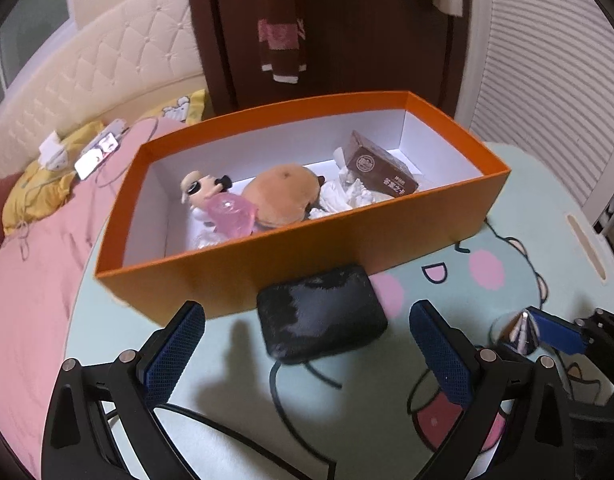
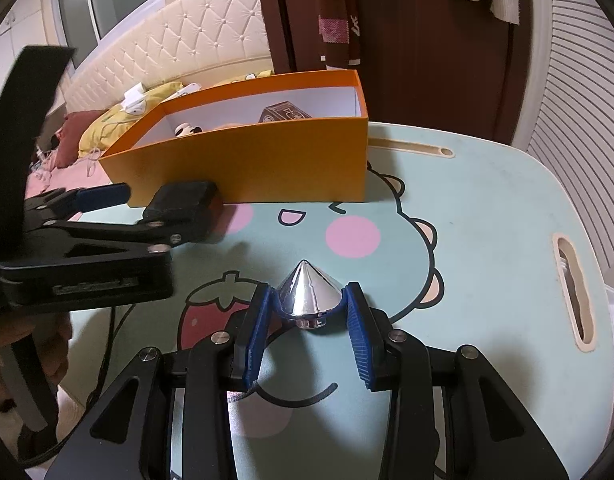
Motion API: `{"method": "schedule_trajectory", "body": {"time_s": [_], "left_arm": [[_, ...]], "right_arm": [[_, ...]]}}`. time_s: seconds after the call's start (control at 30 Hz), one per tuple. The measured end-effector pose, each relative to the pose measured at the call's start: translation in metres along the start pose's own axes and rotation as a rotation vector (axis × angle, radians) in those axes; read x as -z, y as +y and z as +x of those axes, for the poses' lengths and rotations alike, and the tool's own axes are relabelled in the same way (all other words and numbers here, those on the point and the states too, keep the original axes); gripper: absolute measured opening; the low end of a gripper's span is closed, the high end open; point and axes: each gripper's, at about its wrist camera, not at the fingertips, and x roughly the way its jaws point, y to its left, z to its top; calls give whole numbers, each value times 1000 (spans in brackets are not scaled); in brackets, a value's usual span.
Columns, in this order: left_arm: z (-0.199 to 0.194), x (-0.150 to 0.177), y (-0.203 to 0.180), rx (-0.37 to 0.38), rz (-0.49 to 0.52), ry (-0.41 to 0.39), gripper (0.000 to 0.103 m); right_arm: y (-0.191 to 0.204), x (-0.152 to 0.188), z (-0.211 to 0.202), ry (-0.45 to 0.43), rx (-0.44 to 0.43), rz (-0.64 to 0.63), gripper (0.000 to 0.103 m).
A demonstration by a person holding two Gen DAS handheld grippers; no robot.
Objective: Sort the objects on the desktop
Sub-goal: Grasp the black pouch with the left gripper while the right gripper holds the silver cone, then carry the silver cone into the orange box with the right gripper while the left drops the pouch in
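**A:** What do I have on the left side?

**B:** My left gripper [image 1: 307, 344] stands with its fingers wide apart, and the black pouch [image 1: 321, 316] lies on the table [image 1: 527, 208] between and just ahead of them, touching the front wall of the orange box [image 1: 291, 256]. Its long axis runs across the fingers, roughly along that wall, so I judge the span has to take its shorter side.

**A:** And the right?

**B:** My right gripper [image 2: 307, 308] has its blue pads [image 2: 259, 320] pressed against both flanks of the silver cone [image 2: 309, 292], tip up. The box lies ahead and to the left of it, well apart.

**A:** What is already in the box?

**B:** A small doll [image 1: 211, 196], a brown plush [image 1: 283, 196], crumpled white paper [image 1: 343, 196] and a brown carton [image 1: 381, 168].

**A:** Which hand is nearer the box?

**B:** The left, by far; the cone has the longer way to travel over the wall
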Motion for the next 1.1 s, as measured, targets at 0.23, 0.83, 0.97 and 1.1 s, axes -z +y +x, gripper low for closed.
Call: {"method": "schedule_trajectory", "body": {"time_s": [0.23, 0.83, 0.97, 1.1], "left_arm": [[10, -2, 1, 30, -12, 32, 67], [-52, 28, 29, 50, -112, -57, 65], [-58, 24, 36, 35, -121, -81, 65], [-63, 16, 38, 18, -124, -106, 65]], "right_arm": [[-2, 0, 1, -3, -8, 3, 39], [3, -2, 2, 6, 15, -12, 39], [6, -6, -2, -1, 20, -25, 39], [9, -11, -7, -11, 24, -38, 39]]}}
